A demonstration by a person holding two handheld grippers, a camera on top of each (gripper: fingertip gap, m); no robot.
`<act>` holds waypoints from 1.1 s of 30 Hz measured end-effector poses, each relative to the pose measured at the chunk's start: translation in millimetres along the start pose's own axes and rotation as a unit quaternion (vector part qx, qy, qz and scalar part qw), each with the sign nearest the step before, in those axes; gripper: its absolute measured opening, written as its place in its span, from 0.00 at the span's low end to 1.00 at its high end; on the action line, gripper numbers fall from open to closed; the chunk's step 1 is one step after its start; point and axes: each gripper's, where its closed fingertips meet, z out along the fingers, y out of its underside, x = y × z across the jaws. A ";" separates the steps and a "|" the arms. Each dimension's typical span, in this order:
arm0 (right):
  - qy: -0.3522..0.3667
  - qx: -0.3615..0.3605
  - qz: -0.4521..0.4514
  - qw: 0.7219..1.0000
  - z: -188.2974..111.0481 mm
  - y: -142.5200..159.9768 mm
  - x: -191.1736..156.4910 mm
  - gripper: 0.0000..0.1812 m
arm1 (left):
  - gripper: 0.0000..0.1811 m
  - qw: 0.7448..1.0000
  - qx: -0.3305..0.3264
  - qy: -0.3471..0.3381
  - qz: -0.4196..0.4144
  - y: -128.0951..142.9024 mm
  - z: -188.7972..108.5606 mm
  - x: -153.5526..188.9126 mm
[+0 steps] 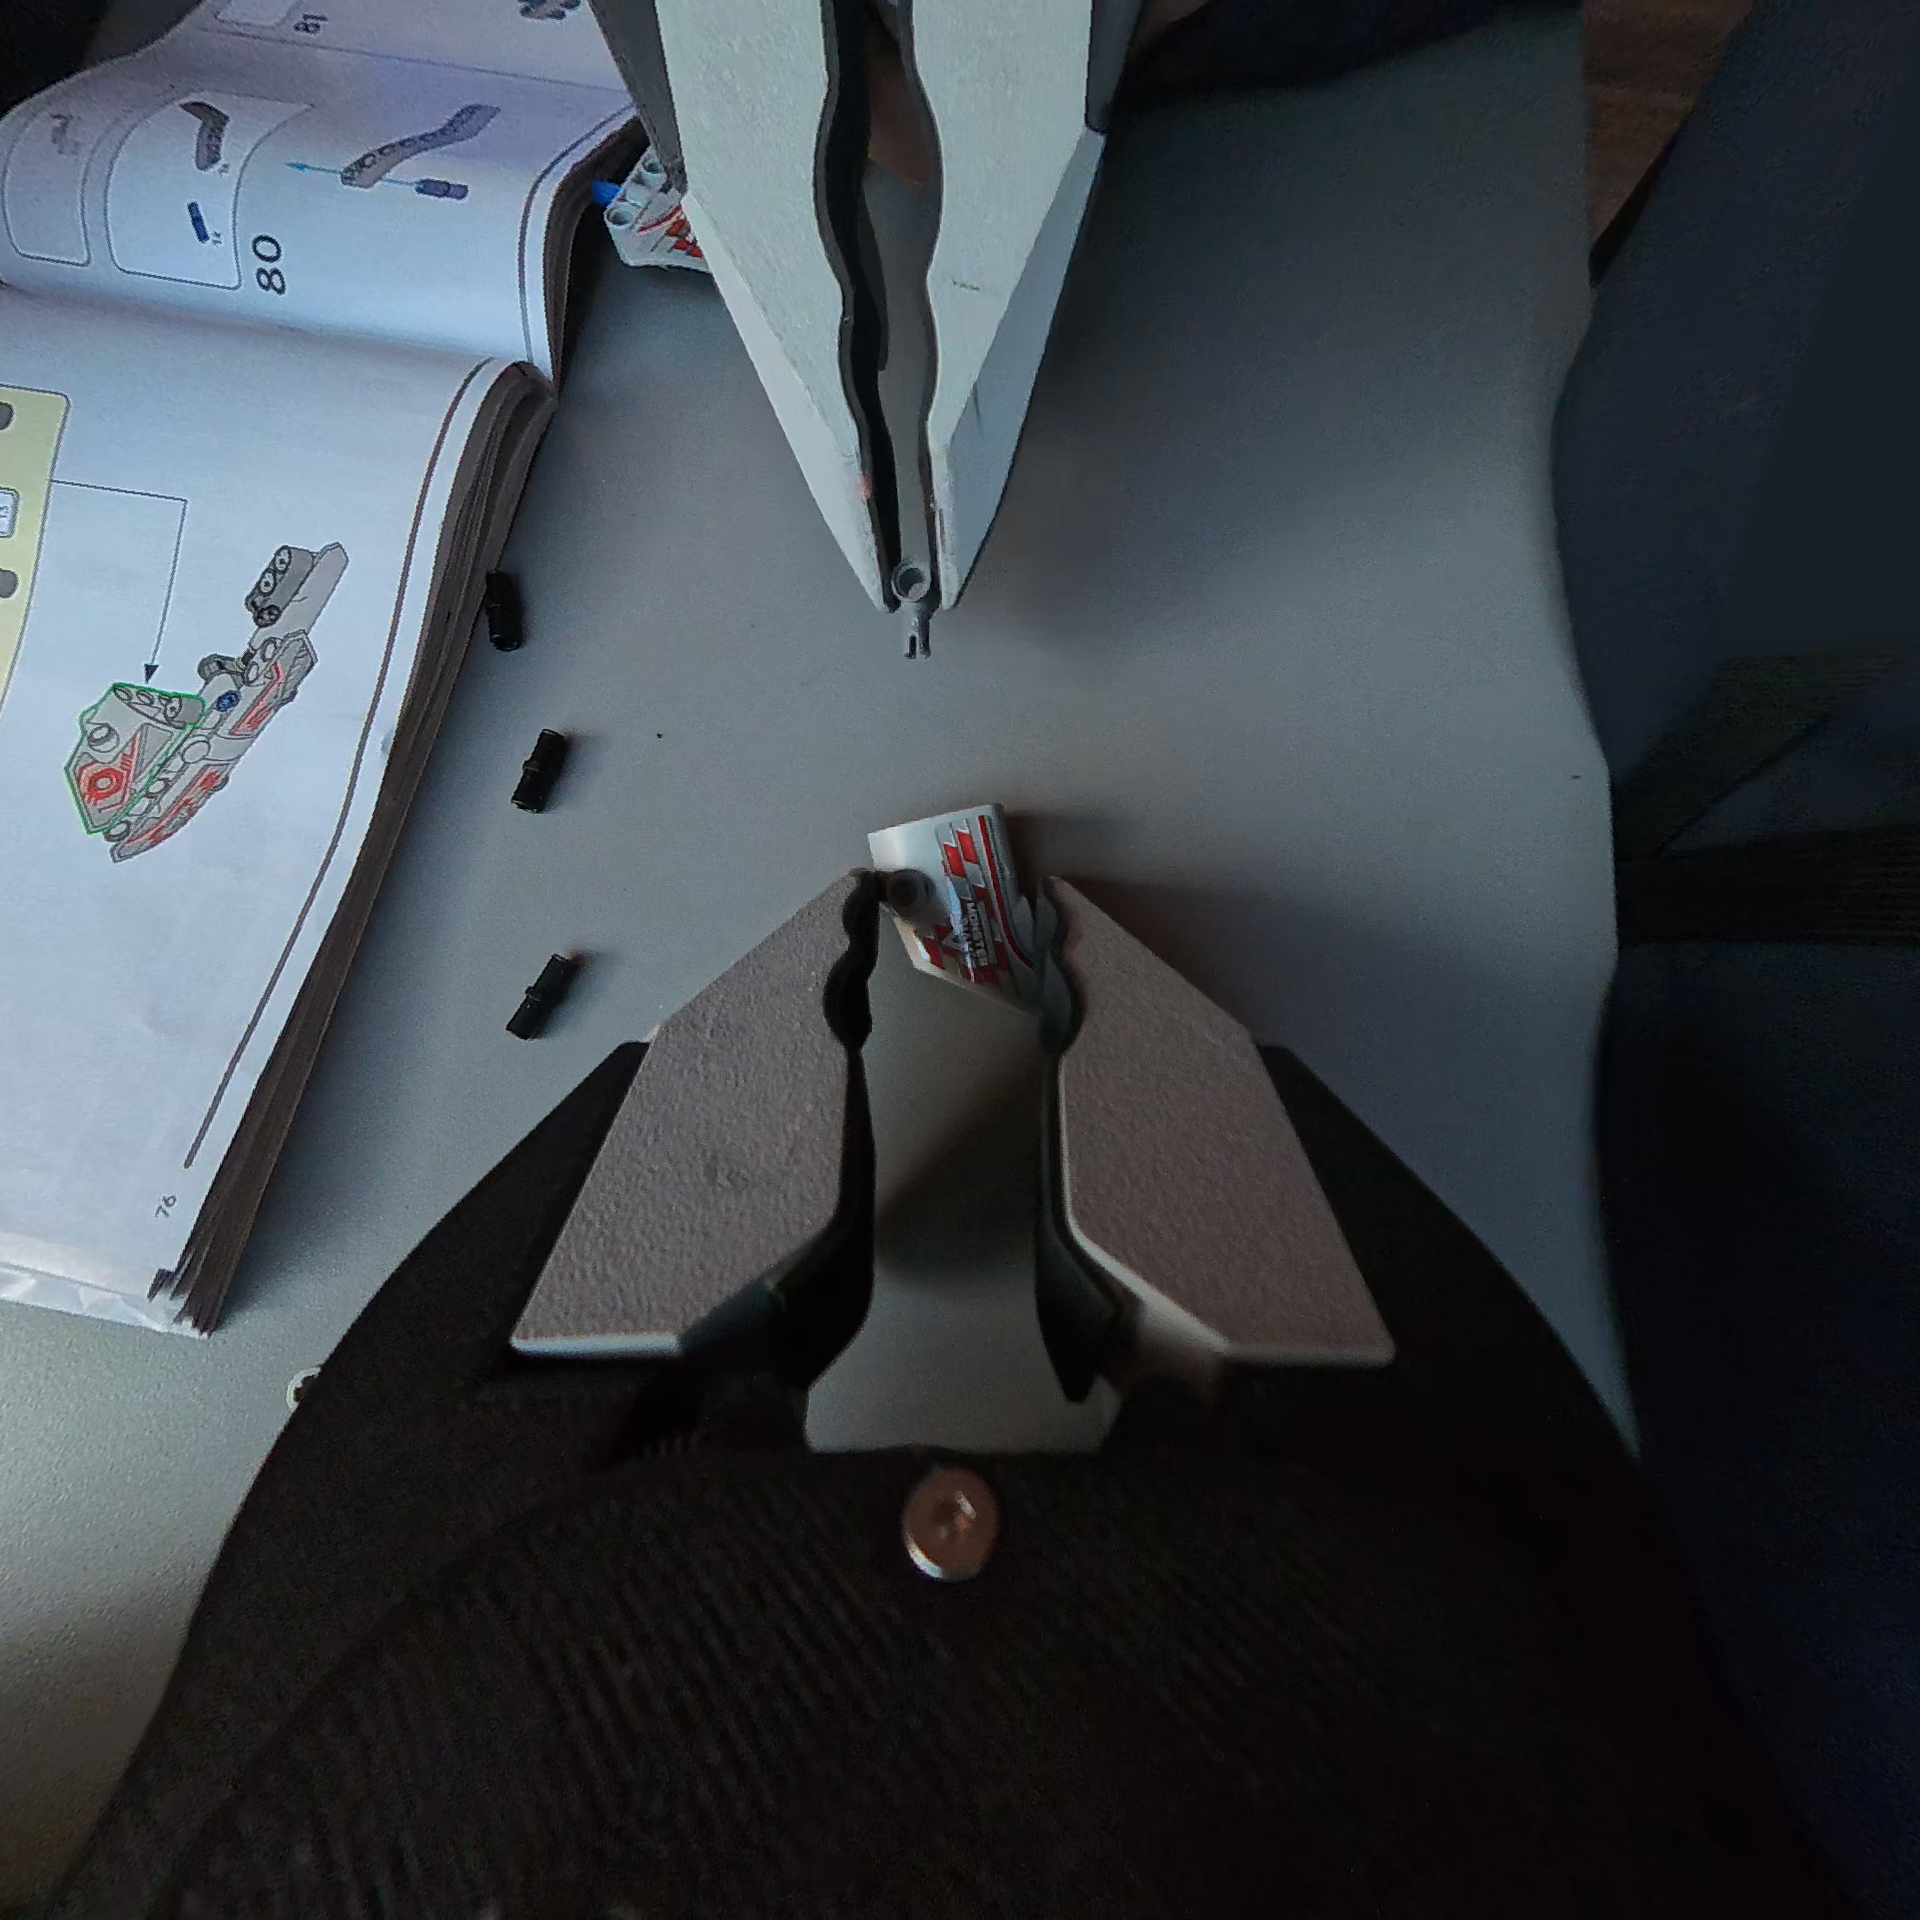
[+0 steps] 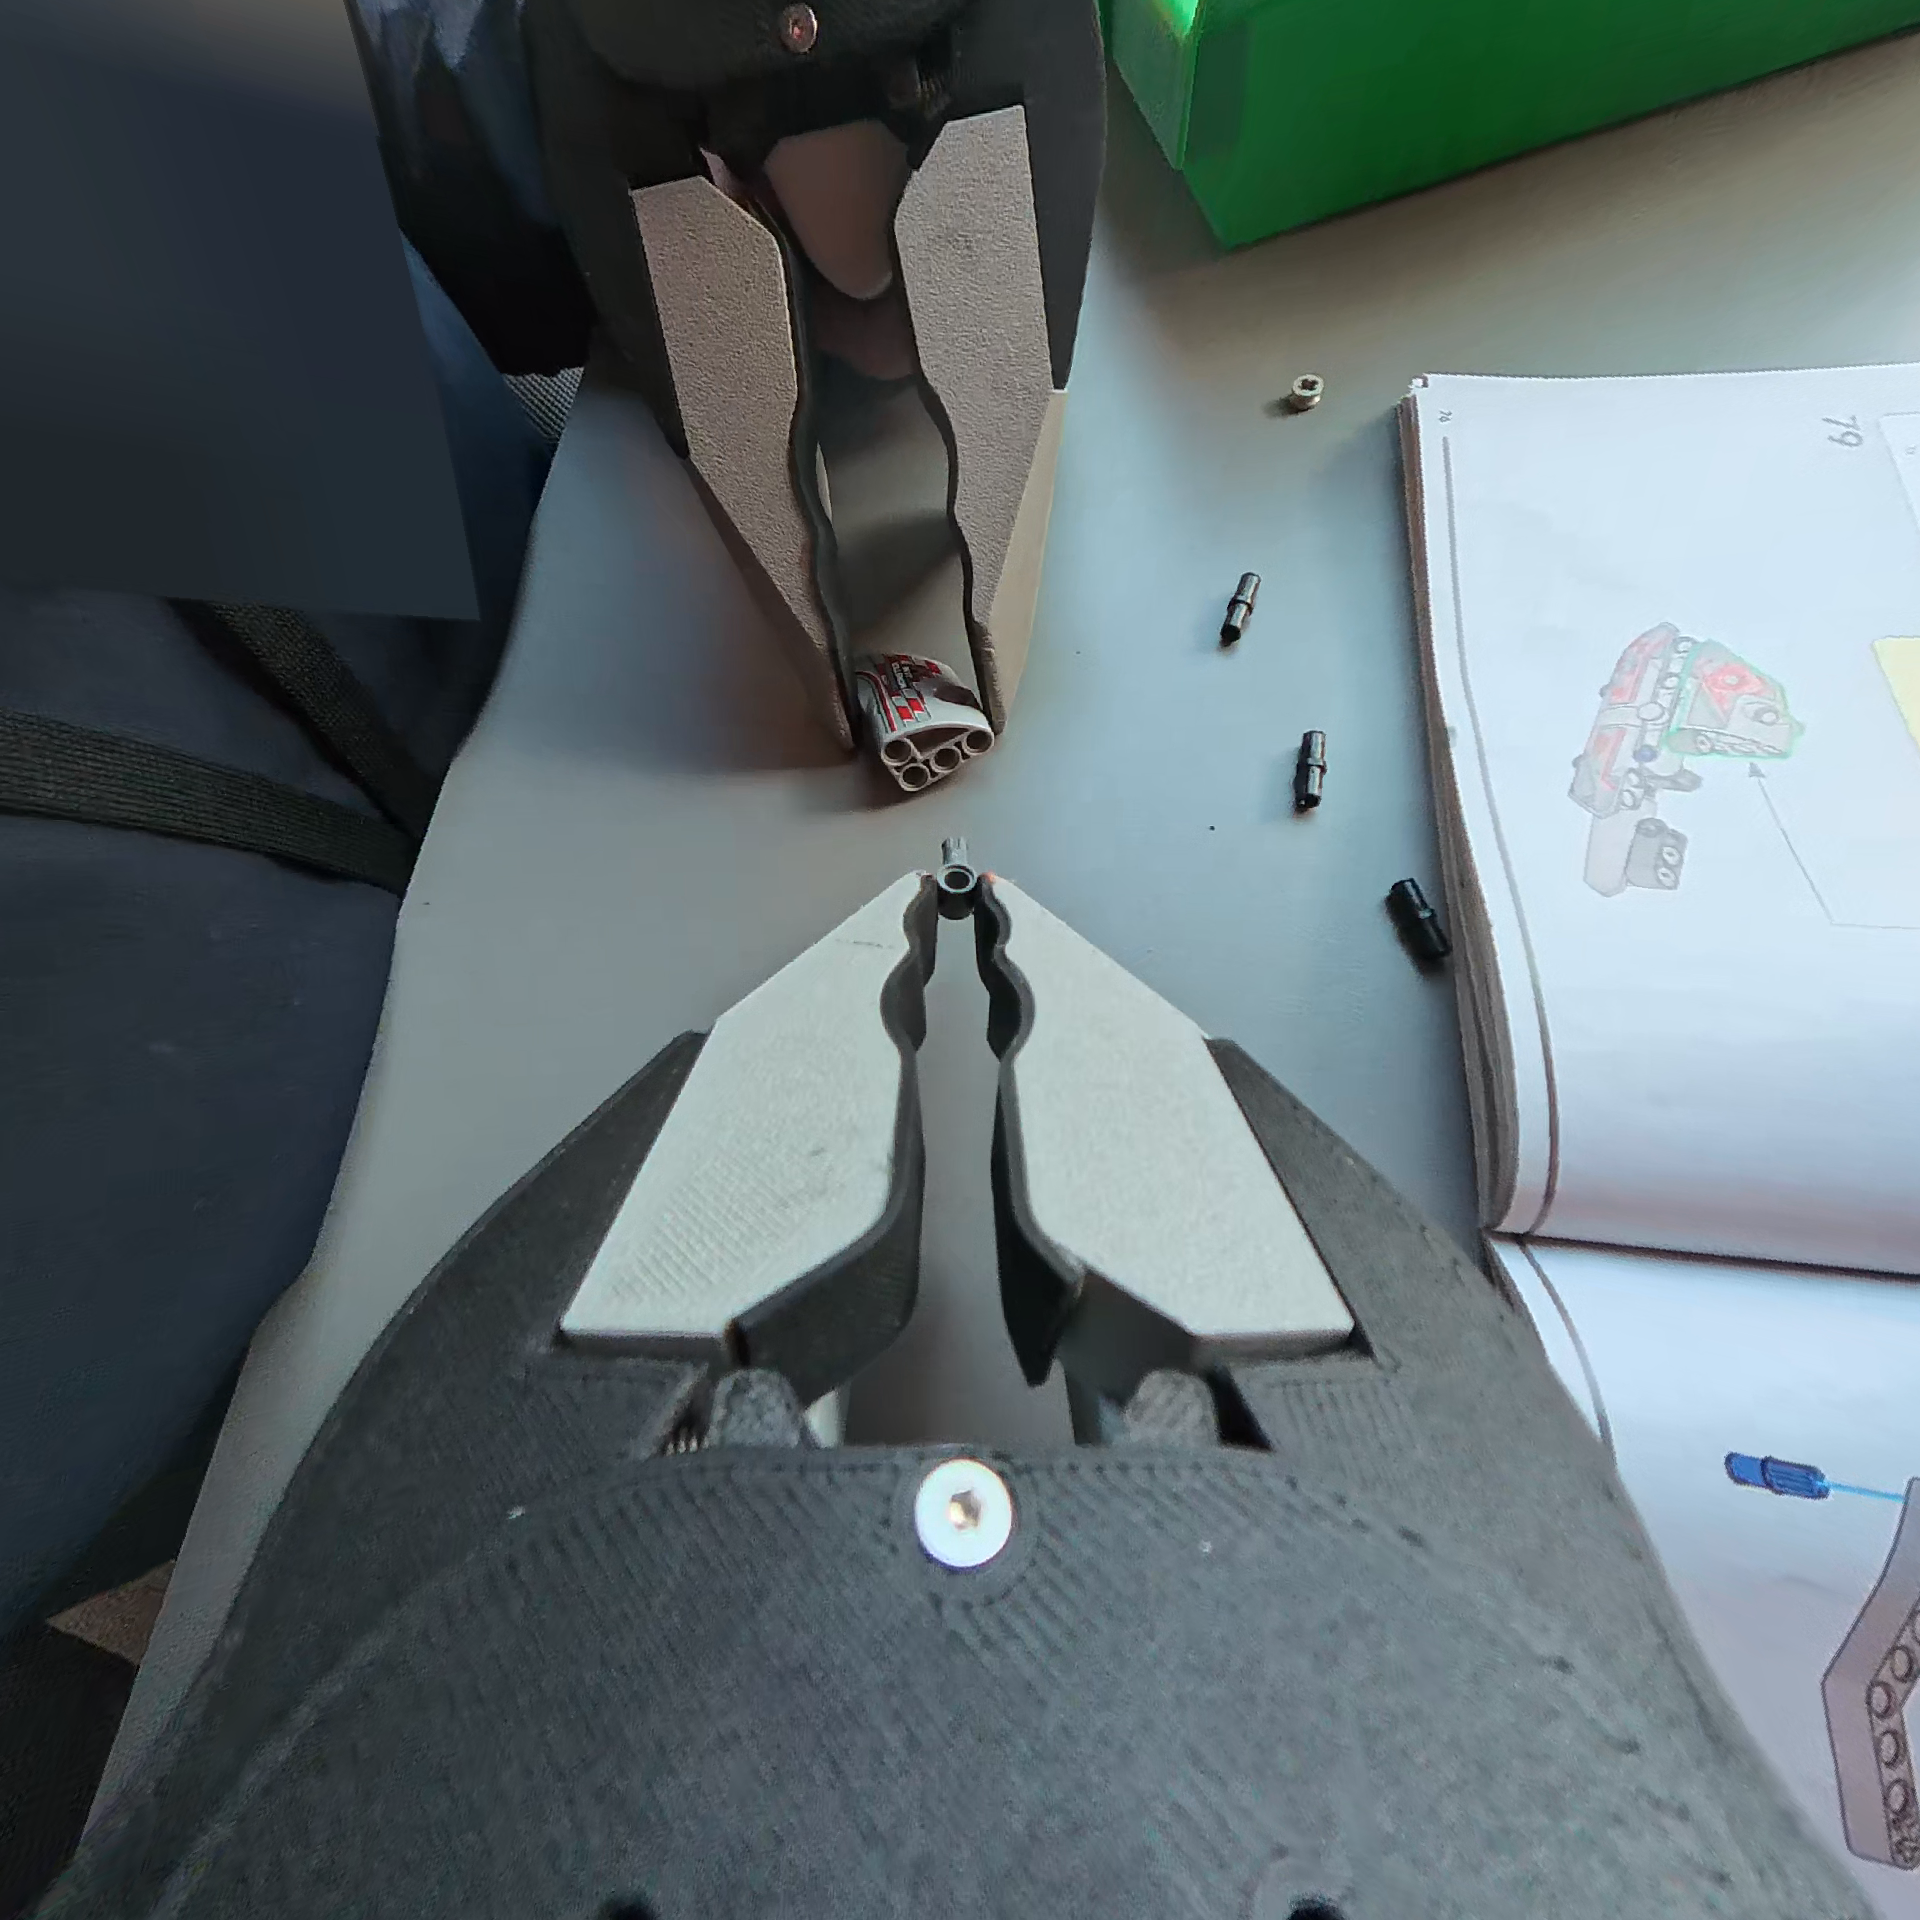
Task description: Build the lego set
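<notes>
My left gripper (image 1: 951, 904) is shut on a white lego panel (image 1: 961, 904) with red and grey stickers; a grey pin sits in its near hole. The panel's holed end shows in the right wrist view (image 2: 928, 753). My right gripper (image 2: 956, 888) is shut on a small dark grey pin (image 2: 956, 881), whose tip points toward the panel a short gap away. In the left wrist view the right gripper (image 1: 911, 597) comes from the top with the pin (image 1: 914, 623) at its tip. Both are just above the grey table (image 1: 1247, 623).
Three black pins (image 1: 532, 769) lie in a row beside the open instruction booklet (image 1: 208, 935), also shown in the right wrist view (image 2: 1311, 769). A green box (image 2: 1507, 94) stands at the back. A small metal nut (image 2: 1296, 393) lies near the booklet. Another white stickered piece (image 1: 655, 208) lies behind the right gripper.
</notes>
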 end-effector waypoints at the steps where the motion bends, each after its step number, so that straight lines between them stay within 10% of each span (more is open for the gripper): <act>1: 0.001 -0.001 -0.001 1.000 0.2 0.3 0.0 0.02 | 0.15 1.000 0.000 0.000 0.000 -0.1 0.1 0.0; 33: 0.023 -0.042 -0.054 0.997 10.5 9.3 -3.9 0.02 | 0.15 0.994 0.008 -0.070 0.089 -4.9 0.0 -6.3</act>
